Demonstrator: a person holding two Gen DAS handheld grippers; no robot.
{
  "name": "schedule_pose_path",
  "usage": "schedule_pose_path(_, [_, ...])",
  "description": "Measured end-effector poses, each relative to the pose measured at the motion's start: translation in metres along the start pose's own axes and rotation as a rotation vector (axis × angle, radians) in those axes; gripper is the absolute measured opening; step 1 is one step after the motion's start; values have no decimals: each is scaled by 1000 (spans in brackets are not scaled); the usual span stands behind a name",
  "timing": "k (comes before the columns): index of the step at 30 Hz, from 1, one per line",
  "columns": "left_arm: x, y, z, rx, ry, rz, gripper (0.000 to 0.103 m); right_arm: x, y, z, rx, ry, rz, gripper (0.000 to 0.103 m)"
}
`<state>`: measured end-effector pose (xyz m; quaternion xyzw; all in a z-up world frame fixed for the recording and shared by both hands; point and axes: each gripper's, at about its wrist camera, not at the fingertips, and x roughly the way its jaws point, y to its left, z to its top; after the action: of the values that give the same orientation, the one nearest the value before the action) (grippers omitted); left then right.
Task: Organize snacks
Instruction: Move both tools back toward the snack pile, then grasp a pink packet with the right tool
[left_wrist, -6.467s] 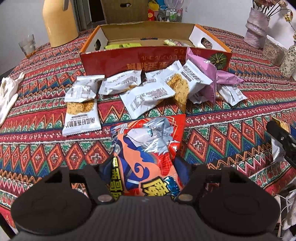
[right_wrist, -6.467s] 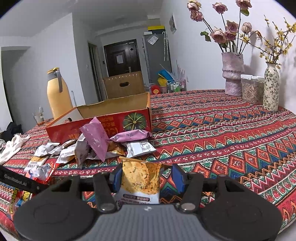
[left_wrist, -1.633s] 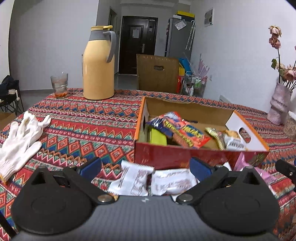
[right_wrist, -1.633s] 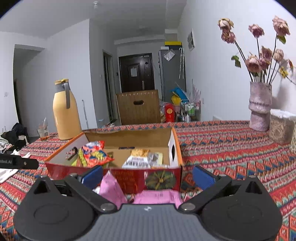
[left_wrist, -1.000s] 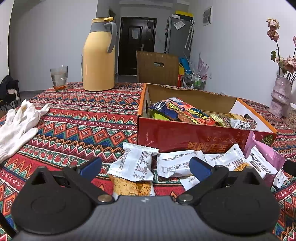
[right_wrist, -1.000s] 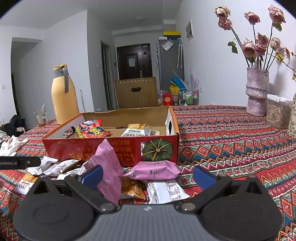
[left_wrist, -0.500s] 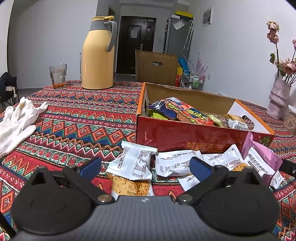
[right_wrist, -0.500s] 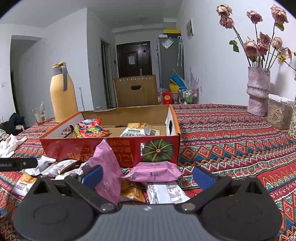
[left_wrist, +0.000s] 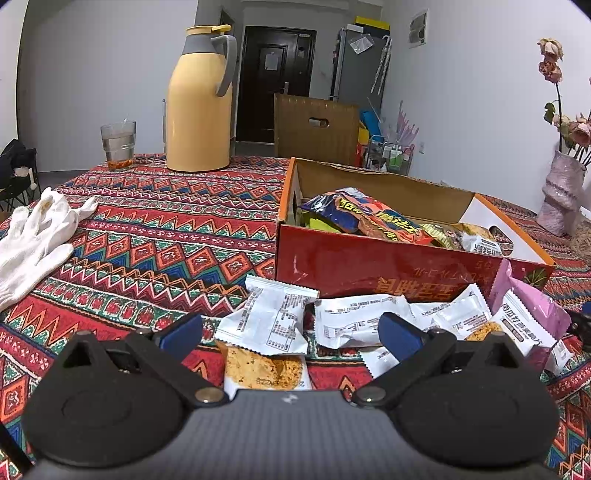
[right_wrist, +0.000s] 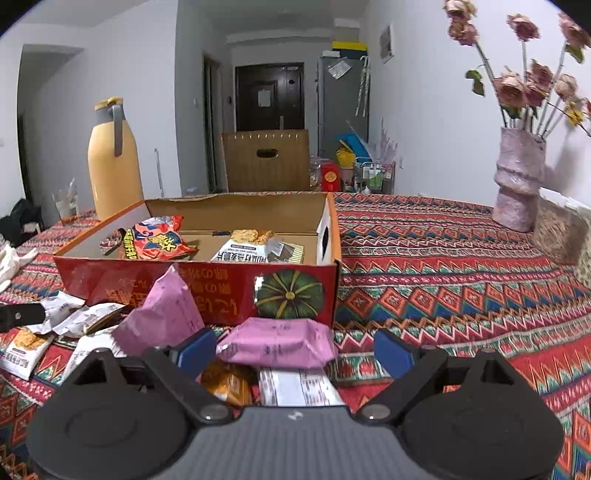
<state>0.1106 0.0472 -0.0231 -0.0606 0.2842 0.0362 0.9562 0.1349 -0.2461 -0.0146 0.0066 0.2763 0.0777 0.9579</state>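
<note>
A: Start big. What bears everything?

B: One table under a zigzag-patterned cloth (left_wrist: 155, 236). On it sits one open red cardboard box (right_wrist: 207, 284) with a pumpkin picture on its front corner and gold characters printed upside down, which I can't read.

A: And beyond the box?

B: One yellow thermos (left_wrist: 199, 107), one pink vase (right_wrist: 519, 181) of dried roses, one drinking glass (left_wrist: 118, 146), and one white glove (left_wrist: 33, 240), cut off at the left edge.

A: Inside the box?

B: One red-and-blue chip bag (right_wrist: 157, 240) on the left, and one white cracker packet (right_wrist: 243, 247) with black characters in the middle. More wrappers lie beside it, but how many I can't tell.

A: The loose snacks?

B: They are heaped on the cloth against the box's front. Two pink packets: one standing on end (right_wrist: 162, 314), one lying flat (right_wrist: 277, 341). The white packets (left_wrist: 271, 321) number at least five; they overlap, so the count is uncertain. Their fine print is too small to read.

A: The grippers?

B: The left gripper (left_wrist: 291, 334) has its jaws wide, hovering over the white packets and touching none. The right gripper (right_wrist: 295, 350) is closing, its jaws spread on either side of the flat pink packet without pressing it.
</note>
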Motion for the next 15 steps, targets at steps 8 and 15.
schedule_pose_path(8, [3, 3, 1, -16, 19, -11, 103, 39, 11, 18, -66, 114, 28, 92])
schedule_pose_path(15, [4, 5, 1, -28, 26, -25, 103, 56, 22, 12, -99, 166, 38, 92])
